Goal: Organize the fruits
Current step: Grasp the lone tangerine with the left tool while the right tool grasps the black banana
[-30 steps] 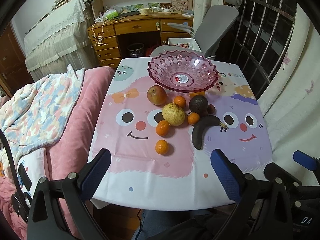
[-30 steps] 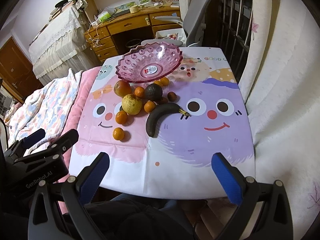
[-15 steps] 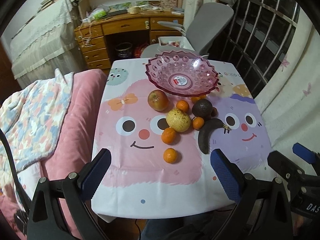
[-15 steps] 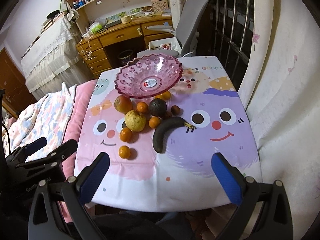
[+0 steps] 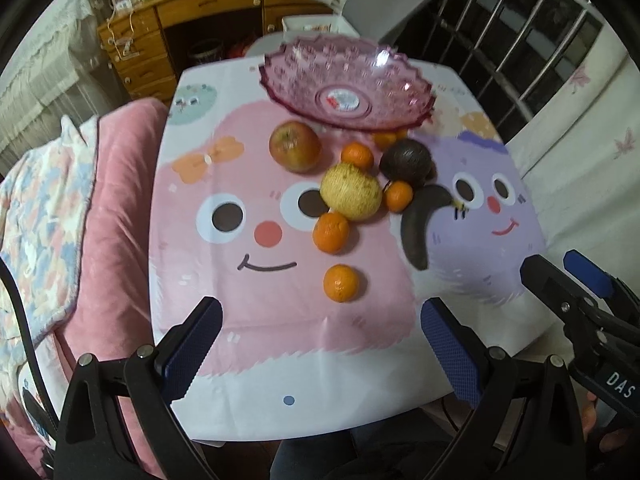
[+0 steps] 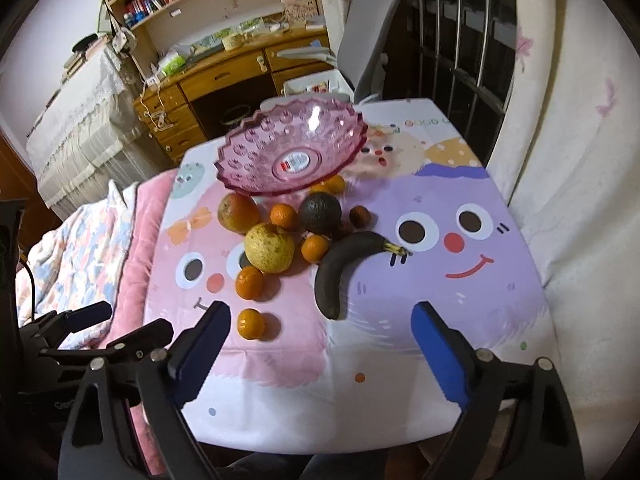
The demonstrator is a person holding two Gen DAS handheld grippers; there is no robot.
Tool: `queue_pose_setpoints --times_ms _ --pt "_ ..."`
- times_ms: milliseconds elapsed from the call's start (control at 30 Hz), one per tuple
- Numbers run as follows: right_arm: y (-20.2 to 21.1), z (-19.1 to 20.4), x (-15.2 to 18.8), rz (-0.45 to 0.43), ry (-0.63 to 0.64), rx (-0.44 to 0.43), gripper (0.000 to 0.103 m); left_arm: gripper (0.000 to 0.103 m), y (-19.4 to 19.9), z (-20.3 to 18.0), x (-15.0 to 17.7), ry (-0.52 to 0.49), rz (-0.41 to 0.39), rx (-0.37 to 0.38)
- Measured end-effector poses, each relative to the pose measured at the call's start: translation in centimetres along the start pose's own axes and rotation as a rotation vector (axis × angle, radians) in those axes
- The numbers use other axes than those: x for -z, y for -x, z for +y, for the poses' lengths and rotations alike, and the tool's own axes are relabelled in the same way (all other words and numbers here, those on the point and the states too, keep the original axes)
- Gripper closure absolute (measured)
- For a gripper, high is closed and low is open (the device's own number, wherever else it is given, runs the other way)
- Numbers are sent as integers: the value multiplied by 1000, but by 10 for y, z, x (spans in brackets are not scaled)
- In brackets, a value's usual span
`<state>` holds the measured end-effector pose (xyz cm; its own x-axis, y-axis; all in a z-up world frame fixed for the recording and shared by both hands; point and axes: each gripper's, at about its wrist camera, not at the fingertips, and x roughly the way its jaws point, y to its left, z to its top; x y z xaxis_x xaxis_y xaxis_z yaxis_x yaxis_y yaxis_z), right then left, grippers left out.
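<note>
An empty pink glass bowl (image 5: pixel 347 80) (image 6: pixel 292 148) stands at the far side of the table. In front of it lie a red apple (image 5: pixel 295 145) (image 6: pixel 238 212), a yellow pear (image 5: pixel 351 191) (image 6: pixel 270 247), a dark avocado (image 5: pixel 406 159) (image 6: pixel 319 212), a blackened banana (image 5: pixel 420 224) (image 6: pixel 340 268) and several small oranges, the nearest one (image 5: pixel 341 282) (image 6: pixel 251 323) lying alone. My left gripper (image 5: pixel 320 332) is open and empty above the near table edge. My right gripper (image 6: pixel 320 334) is open and empty, just short of the banana.
The table has a cartoon-face cloth (image 5: pixel 280 360) (image 6: pixel 460 300). A pink bed with a blanket (image 5: pixel 60 200) lies to the left. A white curtain (image 6: pixel 580 160) hangs at the right. A desk (image 6: pixel 224 76) and a grey chair (image 6: pixel 368 52) stand behind.
Both grippers have moved forward toward the fruit, so the table looms larger. The fruit and the bowl have not moved. Both grippers stay open.
</note>
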<state>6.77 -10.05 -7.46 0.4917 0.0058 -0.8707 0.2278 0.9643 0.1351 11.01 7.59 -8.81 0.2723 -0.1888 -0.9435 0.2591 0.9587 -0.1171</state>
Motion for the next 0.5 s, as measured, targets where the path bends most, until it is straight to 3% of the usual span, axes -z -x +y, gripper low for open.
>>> queue_pose_setpoints --times_ms 300,500 --pt "-63 -3 -5 88 -8 -1 21 4 -66 7 -10 17 122 -15" --pt "-115 -11 -14 173 -37 1 28 14 -110 4 -12 33 196 -19"
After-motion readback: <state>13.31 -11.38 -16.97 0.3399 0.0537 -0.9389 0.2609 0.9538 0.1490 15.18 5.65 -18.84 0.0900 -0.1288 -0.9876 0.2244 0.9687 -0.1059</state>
